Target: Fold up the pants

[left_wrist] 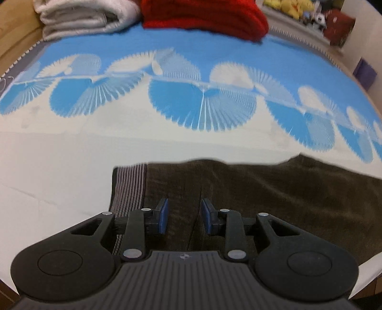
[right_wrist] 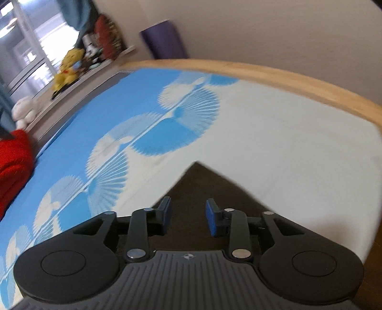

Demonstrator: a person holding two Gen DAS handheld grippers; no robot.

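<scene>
Dark brown pants (left_wrist: 262, 190) lie flat on the bed's white and blue sheet (left_wrist: 71, 147), with a striped waistband (left_wrist: 130, 188) at their left end. My left gripper (left_wrist: 184, 215) is open and empty, just above the pants near the waistband. In the right wrist view a corner of the pants (right_wrist: 198, 188) points away from me. My right gripper (right_wrist: 188, 215) is open and empty, over that corner.
Folded white bedding (left_wrist: 81, 16) and a red knitted pile (left_wrist: 205, 16) sit at the far side of the bed. A wooden bed rim (right_wrist: 286, 78) runs along the far right. A shelf with plush toys (right_wrist: 68, 69) and a purple box (right_wrist: 164, 40) stand beyond.
</scene>
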